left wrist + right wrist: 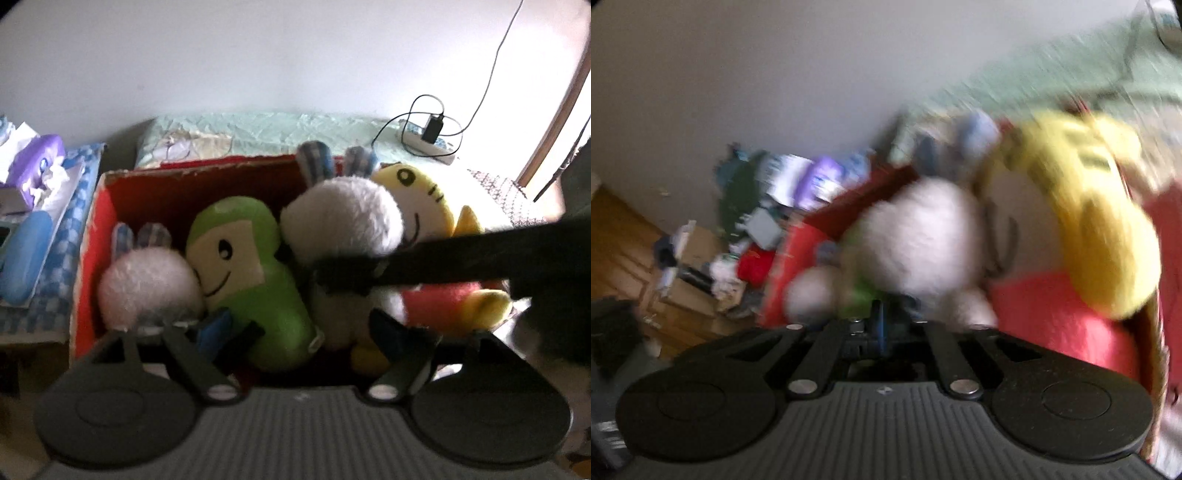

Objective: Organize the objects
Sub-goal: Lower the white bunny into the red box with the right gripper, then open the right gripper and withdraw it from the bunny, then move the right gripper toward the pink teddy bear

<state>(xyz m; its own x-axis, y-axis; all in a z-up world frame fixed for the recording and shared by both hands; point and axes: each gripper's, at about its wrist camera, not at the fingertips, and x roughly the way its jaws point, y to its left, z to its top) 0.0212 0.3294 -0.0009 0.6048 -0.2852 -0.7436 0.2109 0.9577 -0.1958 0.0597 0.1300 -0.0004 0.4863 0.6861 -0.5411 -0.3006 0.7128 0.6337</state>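
A red cardboard box (92, 236) holds several plush toys: a small white bunny (147, 288), a green doll (240, 266), a bigger white bunny (343, 218) and a yellow cat in a red shirt (436, 206). My left gripper (295, 332) is open, its fingers straddling the green doll's lower end. My right gripper (343, 273) reaches in from the right and looks closed at the bigger bunny's neck. The right wrist view is blurred; its fingers (881, 325) are close together under the bunny (923, 236), beside the yellow cat (1089, 221).
A mint bedspread (258, 129) lies behind the box, with a power strip, charger and cables (432, 136) at the back right. A tissue box and blue case (29, 206) sit on the left. Clutter and a wooden floor (613, 236) show in the right wrist view.
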